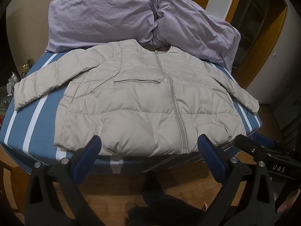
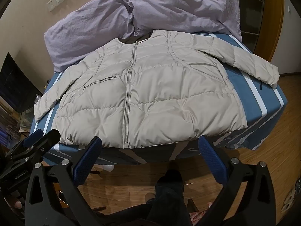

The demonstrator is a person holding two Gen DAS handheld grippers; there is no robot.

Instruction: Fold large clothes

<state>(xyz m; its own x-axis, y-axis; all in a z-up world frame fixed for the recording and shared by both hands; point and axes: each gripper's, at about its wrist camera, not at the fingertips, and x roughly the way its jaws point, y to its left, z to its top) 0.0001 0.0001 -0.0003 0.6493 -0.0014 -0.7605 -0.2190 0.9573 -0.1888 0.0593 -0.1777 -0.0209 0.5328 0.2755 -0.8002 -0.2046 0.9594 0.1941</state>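
Note:
A beige puffer jacket (image 1: 143,101) lies flat and zipped on a blue bed with white stripes (image 1: 32,120), both sleeves spread out to the sides. It also shows in the right wrist view (image 2: 146,98). My left gripper (image 1: 150,150) is open and empty, held above the floor just in front of the jacket's hem. My right gripper (image 2: 150,150) is open and empty, also in front of the hem. The right gripper shows at the right edge of the left wrist view (image 1: 263,150); the left gripper shows at the left of the right wrist view (image 2: 35,141).
A crumpled lilac duvet (image 1: 131,18) lies piled at the head of the bed behind the jacket collar. Wooden floor (image 1: 116,186) lies below the bed's near edge, with the person's dark-clad legs (image 1: 165,203) there. A dark screen (image 2: 15,86) stands left of the bed.

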